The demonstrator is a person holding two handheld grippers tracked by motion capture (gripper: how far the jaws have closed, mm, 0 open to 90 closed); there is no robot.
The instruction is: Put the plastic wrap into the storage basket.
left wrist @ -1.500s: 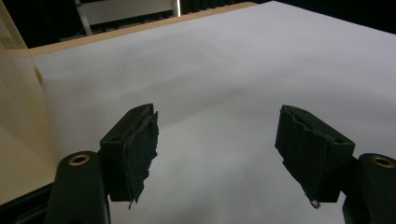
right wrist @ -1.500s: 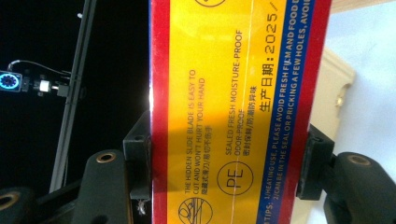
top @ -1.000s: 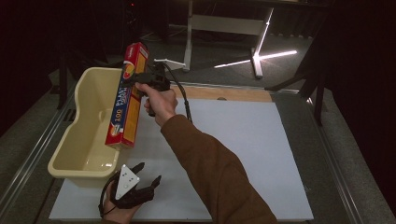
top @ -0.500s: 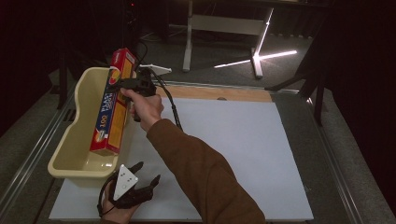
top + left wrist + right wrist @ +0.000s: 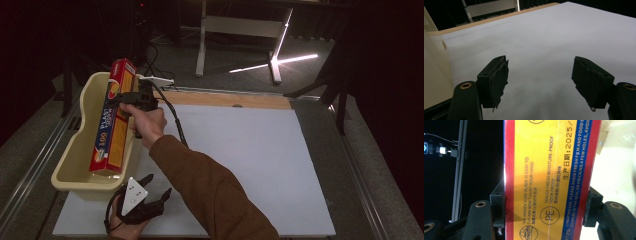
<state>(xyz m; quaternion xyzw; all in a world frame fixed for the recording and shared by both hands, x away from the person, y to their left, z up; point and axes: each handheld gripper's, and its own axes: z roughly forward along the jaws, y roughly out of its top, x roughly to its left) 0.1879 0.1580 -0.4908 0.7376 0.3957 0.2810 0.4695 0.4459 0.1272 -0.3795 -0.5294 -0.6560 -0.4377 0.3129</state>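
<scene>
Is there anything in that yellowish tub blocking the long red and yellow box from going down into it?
Nothing visible does. The right gripper holds the box tilted, its low end already inside the tub, whose visible floor looks bare. The left gripper rests open on the white table, outside the tub.

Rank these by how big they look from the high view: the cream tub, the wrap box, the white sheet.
1. White sheet
2. Cream tub
3. Wrap box, held over the tub, so nearer the camera and perhaps flattered.
</scene>
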